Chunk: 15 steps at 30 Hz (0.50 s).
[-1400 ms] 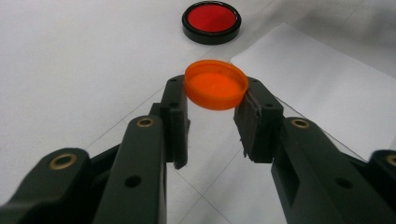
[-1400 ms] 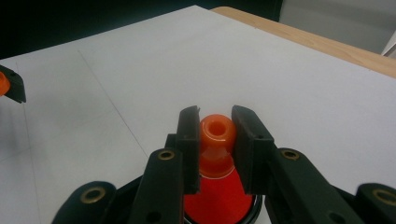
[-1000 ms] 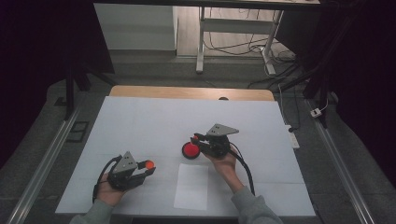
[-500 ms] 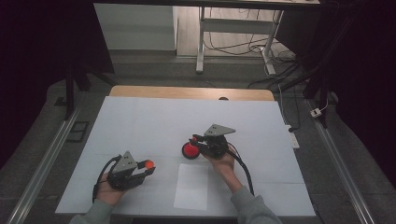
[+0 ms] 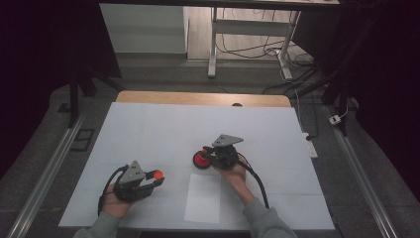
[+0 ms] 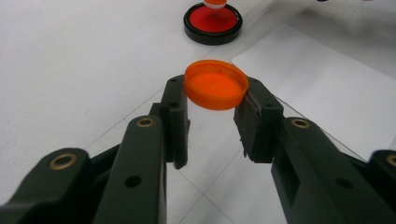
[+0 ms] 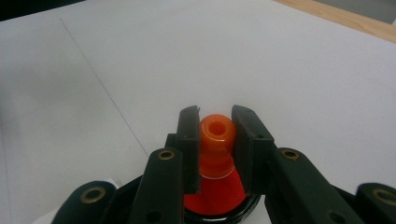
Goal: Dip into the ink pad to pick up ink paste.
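Note:
My left gripper (image 5: 154, 179) sits near the table's front left, shut on a round orange cap (image 5: 157, 174). In the left gripper view the orange cap (image 6: 215, 85) is pinched by its rim between the two pads (image 6: 254, 119), held a little above the table. My right gripper (image 5: 206, 157) is at the table's middle, shut on the orange spout (image 7: 217, 132) of a low red container with a black rim (image 5: 200, 160). The spout's hole faces up and is uncovered. The red container (image 6: 212, 21) stands on the table beyond the cap.
A white sheet of paper (image 5: 204, 198) lies flat between the two hands at the front. The white table cover (image 5: 163, 129) ends at a wooden strip (image 5: 203, 98) at the far edge. A black cable (image 5: 257, 181) trails along the person's right forearm.

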Available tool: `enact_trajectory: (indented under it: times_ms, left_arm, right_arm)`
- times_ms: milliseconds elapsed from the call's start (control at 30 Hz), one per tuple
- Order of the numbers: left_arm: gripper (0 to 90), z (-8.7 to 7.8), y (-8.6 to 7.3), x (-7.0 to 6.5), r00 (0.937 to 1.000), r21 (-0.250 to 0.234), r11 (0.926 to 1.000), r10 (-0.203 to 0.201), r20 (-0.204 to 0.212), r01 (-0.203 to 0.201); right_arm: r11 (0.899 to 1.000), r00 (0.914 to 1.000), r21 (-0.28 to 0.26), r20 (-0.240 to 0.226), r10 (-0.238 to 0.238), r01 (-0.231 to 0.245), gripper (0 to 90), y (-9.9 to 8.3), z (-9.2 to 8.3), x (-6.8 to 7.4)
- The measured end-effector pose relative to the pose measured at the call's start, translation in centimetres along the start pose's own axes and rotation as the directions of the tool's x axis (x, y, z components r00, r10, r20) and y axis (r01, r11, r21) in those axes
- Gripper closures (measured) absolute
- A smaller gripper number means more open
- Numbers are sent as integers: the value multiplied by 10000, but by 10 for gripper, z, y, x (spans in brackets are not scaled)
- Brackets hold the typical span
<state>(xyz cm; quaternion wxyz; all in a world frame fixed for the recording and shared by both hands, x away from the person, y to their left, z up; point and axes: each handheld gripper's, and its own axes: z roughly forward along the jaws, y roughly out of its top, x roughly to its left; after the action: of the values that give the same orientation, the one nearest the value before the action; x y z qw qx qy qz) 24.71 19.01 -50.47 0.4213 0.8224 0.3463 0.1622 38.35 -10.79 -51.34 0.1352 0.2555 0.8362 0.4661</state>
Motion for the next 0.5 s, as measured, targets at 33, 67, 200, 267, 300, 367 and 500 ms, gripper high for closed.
enact_trajectory:
  times_ms: [33, 67, 200, 267, 300, 367, 500]
  left_arm:
    - [656, 0, 0, 0, 10000, 16, 10000, -2, 9, 2]
    - [657, 0, 0, 0, 10000, 24, 10000, -4, 2, 4]
    - [656, 0, 0, 0, 10000, 1, 10000, -4, 0, 4]
    - [656, 0, 0, 0, 10000, 3, 10000, -6, -2, 6]
    - [656, 0, 0, 0, 10000, 5, 10000, -11, -3, 11]
    - [656, 0, 0, 0, 10000, 5, 10000, -20, -1, 20]
    - [656, 0, 0, 0, 10000, 6, 10000, -22, -6, 22]
  right_arm:
    - [10000, 10000, 5, -1, -1, 1, 724, -1, 1, 0]
    - [10000, 10000, -29, -2, 46, -46, 725, -1, 2, 0]
    - [10000, 10000, 88, 31, -4, 4, 724, -3, 4, -1]
    - [9999, 10000, 106, 40, -10, 9, 724, -3, 5, -1]
    - [9999, 10000, 135, 42, -13, 12, 724, -3, 5, -1]
    - [9998, 10000, 176, 59, -19, 18, 724, -4, 6, -1]
    - [9999, 10000, 142, 48, -60, 59, 725, -5, 7, -1]
